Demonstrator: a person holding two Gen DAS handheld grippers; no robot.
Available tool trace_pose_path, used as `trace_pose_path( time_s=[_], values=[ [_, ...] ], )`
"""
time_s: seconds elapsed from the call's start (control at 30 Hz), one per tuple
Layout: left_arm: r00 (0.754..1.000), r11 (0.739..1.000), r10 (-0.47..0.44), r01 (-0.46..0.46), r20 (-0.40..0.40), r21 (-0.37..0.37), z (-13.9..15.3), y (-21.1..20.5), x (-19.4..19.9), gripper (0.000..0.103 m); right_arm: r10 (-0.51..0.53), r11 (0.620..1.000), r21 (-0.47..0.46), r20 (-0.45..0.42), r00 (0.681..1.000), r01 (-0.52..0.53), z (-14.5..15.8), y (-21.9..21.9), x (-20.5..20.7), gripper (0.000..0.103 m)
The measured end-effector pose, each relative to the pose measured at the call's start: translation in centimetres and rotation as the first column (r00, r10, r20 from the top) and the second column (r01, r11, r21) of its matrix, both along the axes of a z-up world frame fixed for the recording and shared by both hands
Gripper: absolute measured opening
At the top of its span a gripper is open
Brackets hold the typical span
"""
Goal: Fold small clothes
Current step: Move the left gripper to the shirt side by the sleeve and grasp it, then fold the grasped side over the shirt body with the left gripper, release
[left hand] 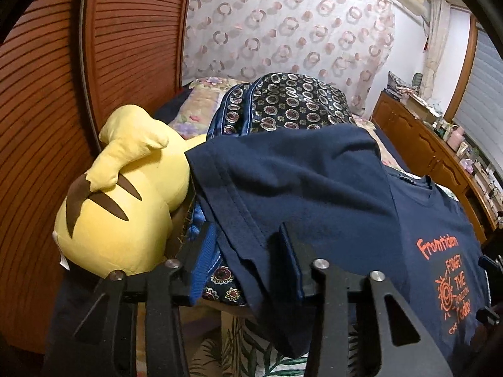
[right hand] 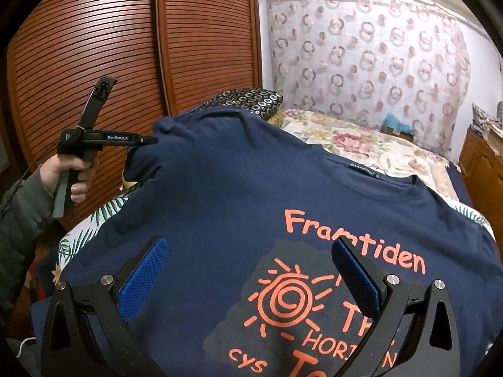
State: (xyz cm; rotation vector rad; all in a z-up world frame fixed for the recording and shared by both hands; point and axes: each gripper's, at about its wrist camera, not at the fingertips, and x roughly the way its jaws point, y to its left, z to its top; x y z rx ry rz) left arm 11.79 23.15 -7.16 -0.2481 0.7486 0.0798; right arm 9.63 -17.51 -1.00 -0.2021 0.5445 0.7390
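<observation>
T-shirt: a navy T-shirt [right hand: 239, 207] lies print-up across the bed [right hand: 361, 144], its collar toward the curtain [right hand: 361, 56] end. An orange sun and the words "Framtiden" and "THE HORIZON" show on the chest.
Sleeve: the shirt's left-hand sleeve [left hand: 283, 169] is lifted off the bed and drapes toward the patterned pillow [left hand: 292, 103], its stitched hem running down between the left jaws.
Left gripper: the left gripper [left hand: 248, 251] points down at the sleeve near the bed's wardrobe-side edge. Its jaws stand part-closed with the sleeve cloth between them. In the right wrist view its tip is buried in a bunched fold of the sleeve, so it probably pinches the cloth, though the pads' contact is hidden.
Left hand: a hand [right hand: 74, 172] in a grey sleeve [right hand: 22, 207] holds the gripper's handle beside the louvred wardrobe [right hand: 125, 37].
Right gripper: the right gripper [right hand: 248, 270] hangs over the printed chest. Its jaws are spread wide, the blue pads [right hand: 143, 279] apart on either side of the sun print, gripping nothing.
Plush toy: a yellow plush toy [left hand: 125, 201] lies at the wardrobe-side edge of the bed, just beside the lifted sleeve.
Bedding: a leaf-print cover [right hand: 94, 220] shows under the shirt at that same edge; a floral quilt [right hand: 377, 147] covers the far part of the bed.
</observation>
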Motion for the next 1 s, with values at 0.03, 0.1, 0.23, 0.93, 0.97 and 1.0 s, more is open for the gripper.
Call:
trace_pose_path(
  time_s=[0.03, 0.1, 0.23, 0.93, 0.97, 1.0],
  values=[
    [1.0, 1.0, -0.008, 0.008, -0.001, -0.009, -0.1, 0.1, 0.0, 0.025, -0.002, 1.0, 0.003, -0.001, 1.0, 0.002, 0.1, -0.3, 0.0, 0.103],
    [1.0, 1.0, -0.012, 0.012, 0.006, 0.0, 0.1, 0.0, -0.1, 0.013, -0.006, 1.0, 0.007, 0.002, 1.0, 0.006, 0.1, -0.1, -0.2, 0.103],
    [0.997, 0.998, -0.02, 0.015, 0.069, 0.064, 2.1, -1.1, -1.2, 0.007, -0.016, 1.0, 0.014, 0.012, 1.0, 0.016, -0.1, 0.4, -0.7, 0.103],
    [0.899, 0.925, -0.378, 0.354, 0.222, 0.141, 10.3, -16.4, -1.1, 0.005, -0.139, 0.986, 0.09, 0.015, 0.99, 0.137, 0.0, -3.0, -0.8, 0.103],
    [0.892, 0.917, -0.396, 0.373, 0.22, 0.14, 10.3, -17.2, -1.1, 0.005, -0.146, 0.985, 0.093, 0.013, 0.989, 0.144, 0.0, -3.1, -0.9, 0.103],
    [0.886, 0.911, -0.41, 0.388, 0.216, 0.14, 10.3, -17.9, -0.9, 0.005, -0.154, 0.984, 0.095, 0.011, 0.988, 0.152, -0.1, -3.2, -0.9, 0.103]
  ],
)
